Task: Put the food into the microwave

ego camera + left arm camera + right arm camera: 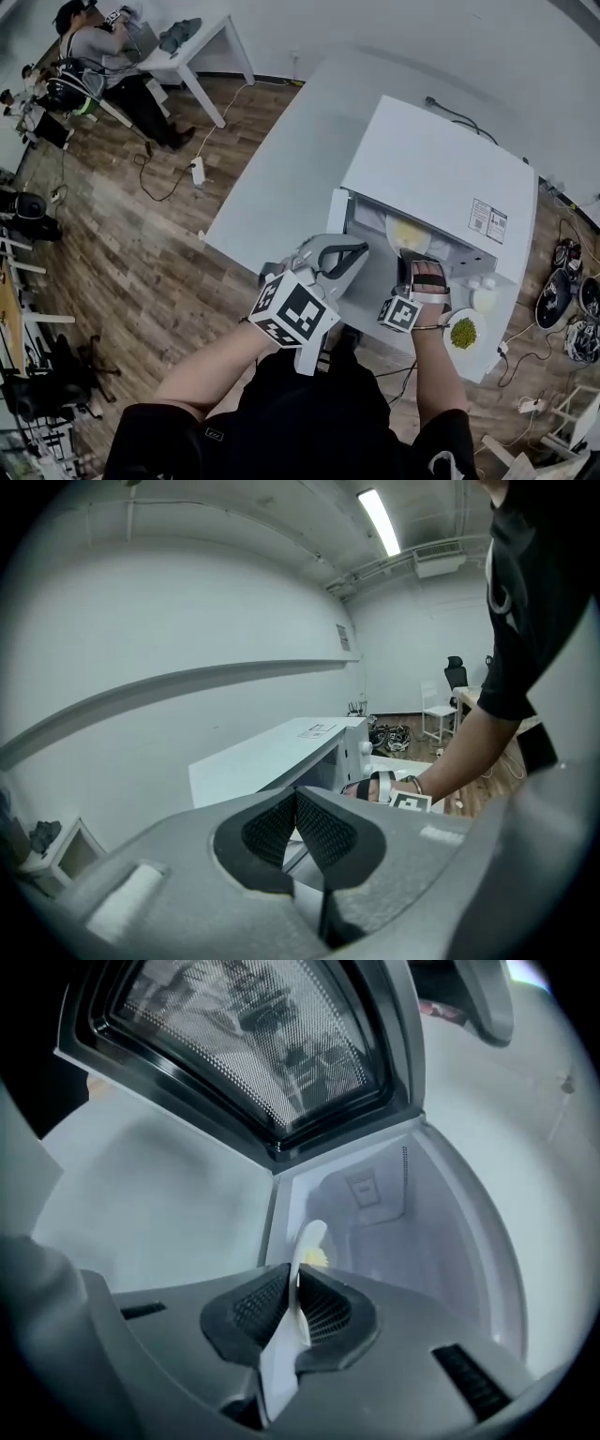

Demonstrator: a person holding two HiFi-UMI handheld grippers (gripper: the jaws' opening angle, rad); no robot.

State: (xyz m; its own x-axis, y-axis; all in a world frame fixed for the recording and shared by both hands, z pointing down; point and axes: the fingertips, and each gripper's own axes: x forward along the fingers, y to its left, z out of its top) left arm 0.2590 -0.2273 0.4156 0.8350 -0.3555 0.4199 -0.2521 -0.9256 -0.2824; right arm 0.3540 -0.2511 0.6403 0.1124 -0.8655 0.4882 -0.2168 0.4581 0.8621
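**Holding plate of yellow food at the open microwave's mouth**

Right gripper (pixel 417 258) was clamped on the rim of a thin white plate (pixel 392 236). Yellow food (pixel 412 232) lay on the plate, right at the opening of the boxy white microwave (pixel 441 178). Left gripper (pixel 349 255) sat just left of it, near the open front, jaws together and empty.

The microwave had a smooth matte shell with a printed label on top. It stood on a plain white table (pixel 281 178) over a wood-plank floor (pixel 141 262).

Only the head view showed a round small dish (pixel 448 342) of lumpy green food (pixel 463 333). It was on the table's near right corner, beside the right wrist. The same view showed a seated person (pixel 94 56) at a far-left desk.

Right gripper view: right gripper (pixel 294 1283) had dark cross-hatched pads pressed on both faces of the plate (pixel 302 1241), which was seen edge-on as a thin white blade. A bit of yellow food (pixel 319 1258) peeked past the jaws. Beyond them was the pale, smooth-walled cavity (pixel 394 1232), and the open door (pixel 244 1044), with a perforated metal mesh window in a dark frame, filled the top. The head view showed none of that interior.

Left gripper view: left gripper (pixel 296 799) had its ribbed black pads meeting at the tips with nothing between them. Farther off stood the microwave (pixel 300 747), seen from the side. The right hand (pixel 375 785), strapped to its gripper, was at the microwave's front.
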